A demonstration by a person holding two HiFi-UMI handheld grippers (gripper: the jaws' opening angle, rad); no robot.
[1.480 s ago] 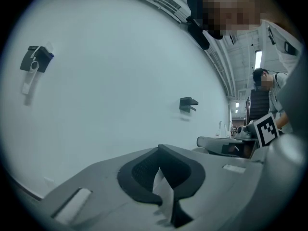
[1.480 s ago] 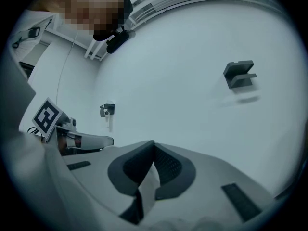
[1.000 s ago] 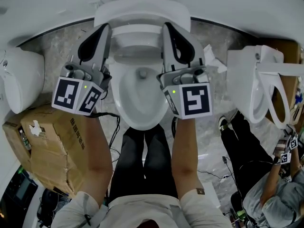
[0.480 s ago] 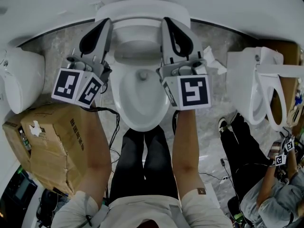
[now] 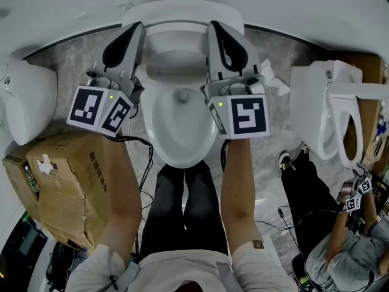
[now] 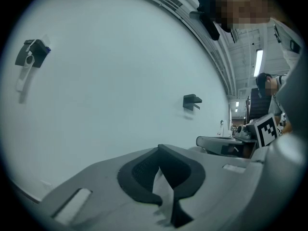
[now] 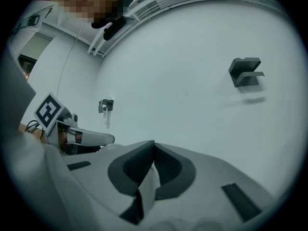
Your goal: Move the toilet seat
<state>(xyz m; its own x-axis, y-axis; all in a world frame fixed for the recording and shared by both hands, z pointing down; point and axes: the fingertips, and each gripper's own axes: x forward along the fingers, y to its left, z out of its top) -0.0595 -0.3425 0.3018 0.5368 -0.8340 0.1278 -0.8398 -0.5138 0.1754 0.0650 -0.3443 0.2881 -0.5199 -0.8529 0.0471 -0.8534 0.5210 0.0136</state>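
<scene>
Between left tongs [image 5: 137, 31] and right tongs [image 5: 214, 29] stands the raised toilet seat [image 5: 182, 12].

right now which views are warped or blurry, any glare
Head view: sharp, evenly lit, wide lens bows the wall edge behind the toilet. Left gripper view: fisheye circle, black corners, mosaic patch on top, bright ceiling light at right. Right gripper view: same fisheye, mosaic patch top left, no glare.
</scene>
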